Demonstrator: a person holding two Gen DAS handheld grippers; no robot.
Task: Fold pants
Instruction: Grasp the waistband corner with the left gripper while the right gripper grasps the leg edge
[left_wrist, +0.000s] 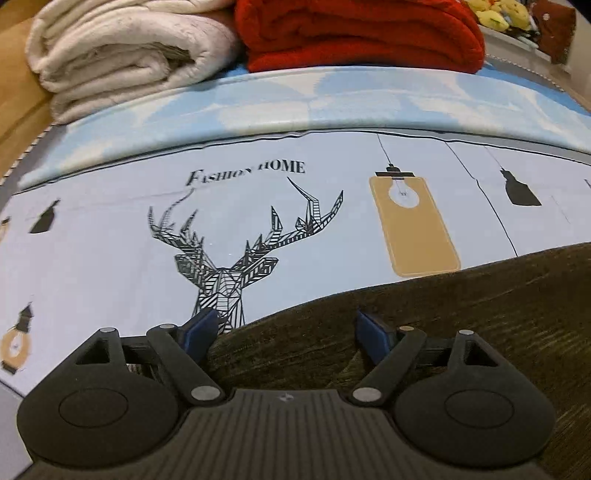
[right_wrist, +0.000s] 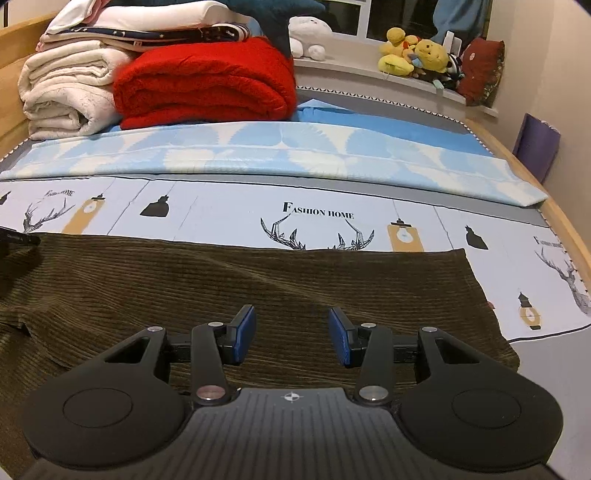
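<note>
The dark olive corduroy pants (right_wrist: 258, 280) lie spread flat across the printed bed sheet (right_wrist: 229, 218), their straight far edge running left to right. My right gripper (right_wrist: 291, 326) hovers over the middle of the pants; its blue pads (right_wrist: 243, 328) stand apart with only flat fabric below, so it is open. In the left wrist view the pants (left_wrist: 461, 314) fill the lower right. My left gripper (left_wrist: 284, 326) is open wide at their slanting edge, one finger over the sheet (left_wrist: 110, 258) and the other over the corduroy, gripping nothing.
A folded red blanket (right_wrist: 203, 81) and a cream blanket (right_wrist: 62, 96) are stacked at the back left of the bed. A folded blue-and-white quilt (right_wrist: 295, 151) lies across behind the pants. Plush toys (right_wrist: 417, 55) sit on the window ledge. The wooden bed frame (right_wrist: 561, 221) runs along the right.
</note>
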